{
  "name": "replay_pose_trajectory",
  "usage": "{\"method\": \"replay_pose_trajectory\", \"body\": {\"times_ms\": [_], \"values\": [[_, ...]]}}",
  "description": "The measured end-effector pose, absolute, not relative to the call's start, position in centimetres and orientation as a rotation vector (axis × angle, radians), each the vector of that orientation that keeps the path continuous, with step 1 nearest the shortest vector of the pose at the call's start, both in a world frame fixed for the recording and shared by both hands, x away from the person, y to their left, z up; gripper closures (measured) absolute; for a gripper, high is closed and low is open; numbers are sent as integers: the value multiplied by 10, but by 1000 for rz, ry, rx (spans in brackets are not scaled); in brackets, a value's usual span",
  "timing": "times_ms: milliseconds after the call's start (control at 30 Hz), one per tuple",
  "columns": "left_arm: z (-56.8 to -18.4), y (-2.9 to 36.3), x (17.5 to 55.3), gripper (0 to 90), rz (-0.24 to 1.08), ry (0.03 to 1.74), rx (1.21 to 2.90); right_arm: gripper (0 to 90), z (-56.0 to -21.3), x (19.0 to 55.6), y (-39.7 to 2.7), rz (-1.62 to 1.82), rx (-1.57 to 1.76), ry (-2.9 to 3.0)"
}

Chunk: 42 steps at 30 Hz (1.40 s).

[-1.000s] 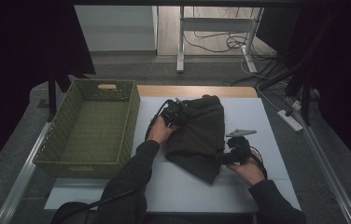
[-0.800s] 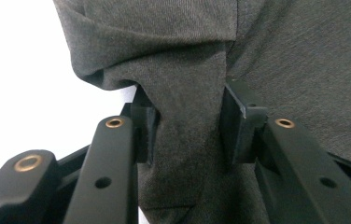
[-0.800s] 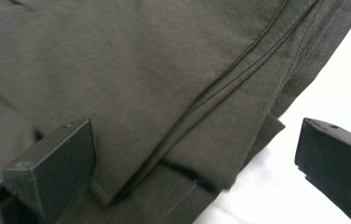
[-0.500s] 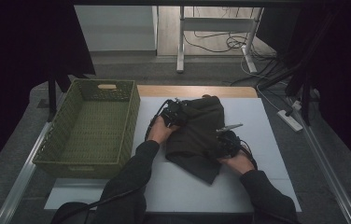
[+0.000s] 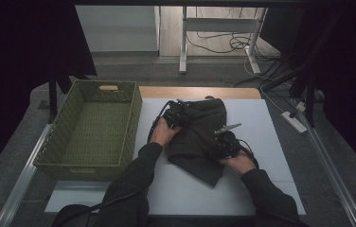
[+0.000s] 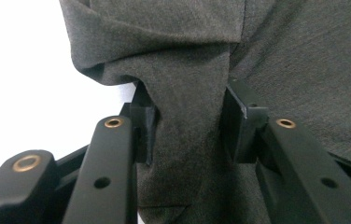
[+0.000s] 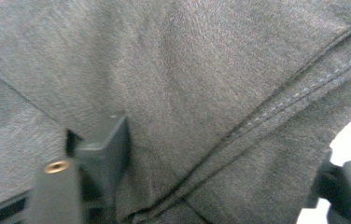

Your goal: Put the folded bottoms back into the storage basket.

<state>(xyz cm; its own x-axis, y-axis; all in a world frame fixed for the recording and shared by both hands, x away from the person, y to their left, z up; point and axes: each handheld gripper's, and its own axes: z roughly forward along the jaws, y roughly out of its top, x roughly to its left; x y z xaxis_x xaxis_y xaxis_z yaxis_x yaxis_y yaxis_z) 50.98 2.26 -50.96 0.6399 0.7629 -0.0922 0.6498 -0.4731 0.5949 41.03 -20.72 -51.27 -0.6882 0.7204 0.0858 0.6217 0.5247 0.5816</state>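
A dark grey garment (image 5: 200, 135) lies crumpled in the middle of the white table (image 5: 266, 123). My left gripper (image 5: 175, 116) sits at its far left corner. In the left gripper view that gripper (image 6: 187, 116) is shut on a raised fold of the cloth (image 6: 187, 70), both pads pressed into it. My right gripper (image 5: 226, 142) rests on the garment's right edge. Its jaws have just been closing, and in the right gripper view it (image 7: 225, 154) still stands apart with cloth (image 7: 187, 93) lying between the jaws. A sliver of white table shows beside the right jaw.
A green woven basket (image 5: 133, 123) stands at the left of the table, nothing inside it. Bare white table lies right of the garment and in front of it. Dark curtains, a power strip (image 5: 295, 122) and cables surround the table.
My right hand has moved left from the bare table onto the garment's right edge. The left hand and its hold on the cloth have stayed put.
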Motion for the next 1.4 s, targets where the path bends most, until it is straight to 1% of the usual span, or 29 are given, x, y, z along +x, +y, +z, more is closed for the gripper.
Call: {"method": "replay_pose_trajectory", "body": {"times_ms": [100,133,300,567,900,1400], "values": [[-510,23,509,620,245,1094,2251,506,-511,411,-206,919,1144,2642],[-510,23,509,625,247,1093,2250,544,-511,411,-205,928,1141,2659],[-511,23,508,630,256,1090,2240,610,-509,414,-204,933,1160,2694],[-512,25,505,639,276,1079,2214,619,-506,412,-203,928,1176,2678],[-506,27,504,697,252,1132,2161,631,-498,413,-205,972,1192,2673],[-477,36,504,713,269,1147,2143,643,-475,413,-203,1081,1167,2648]]}}
